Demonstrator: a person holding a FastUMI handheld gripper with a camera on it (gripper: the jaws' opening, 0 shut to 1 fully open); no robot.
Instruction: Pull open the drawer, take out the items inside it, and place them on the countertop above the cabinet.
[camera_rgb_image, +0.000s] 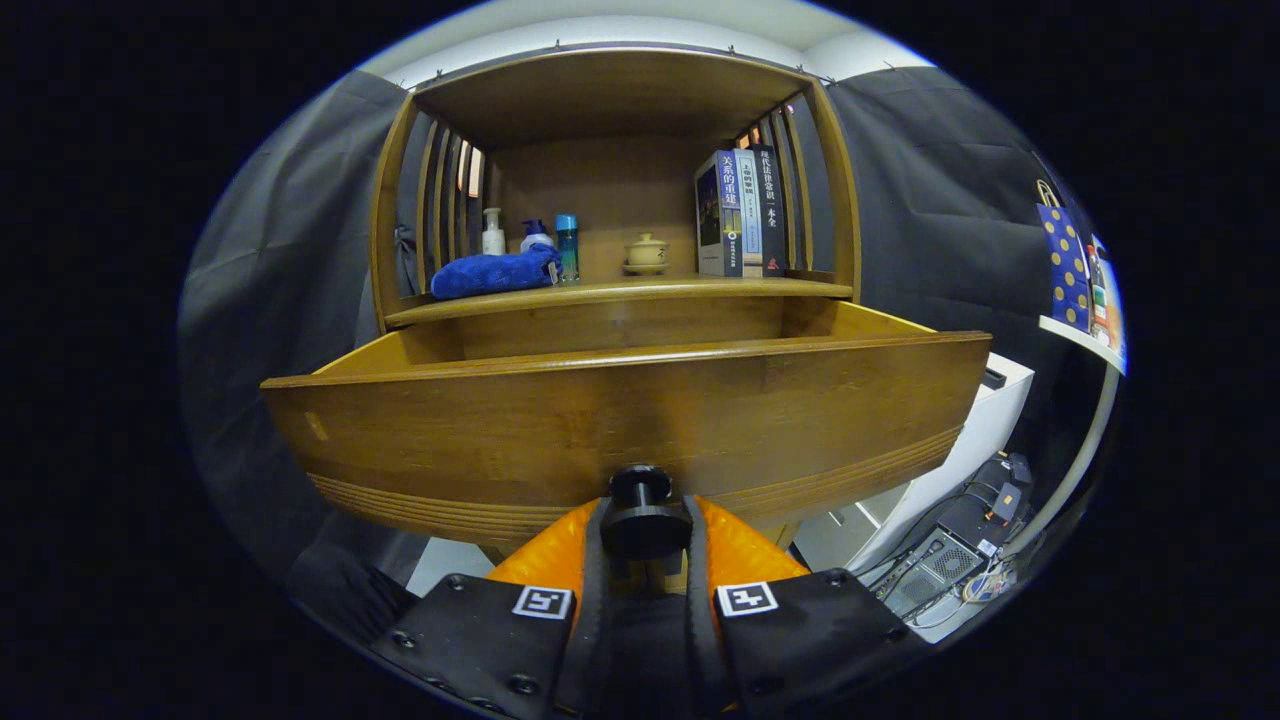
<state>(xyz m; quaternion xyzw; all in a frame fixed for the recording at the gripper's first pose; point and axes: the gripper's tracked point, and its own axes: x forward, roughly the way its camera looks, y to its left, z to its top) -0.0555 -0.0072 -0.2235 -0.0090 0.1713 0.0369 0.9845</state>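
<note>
Drawer stands pulled out just ahead of the tool | tool clenched on the drawer's knob, both fingers pressing it, to haul it open | contents hidden behind the front panel | counter lies beyond, above, carrying a blue towel.

- The drawer front hides everything inside it.
- The knob covers the fingertips; their contact cannot be told.
- Bottles partly behind the towel.
</note>
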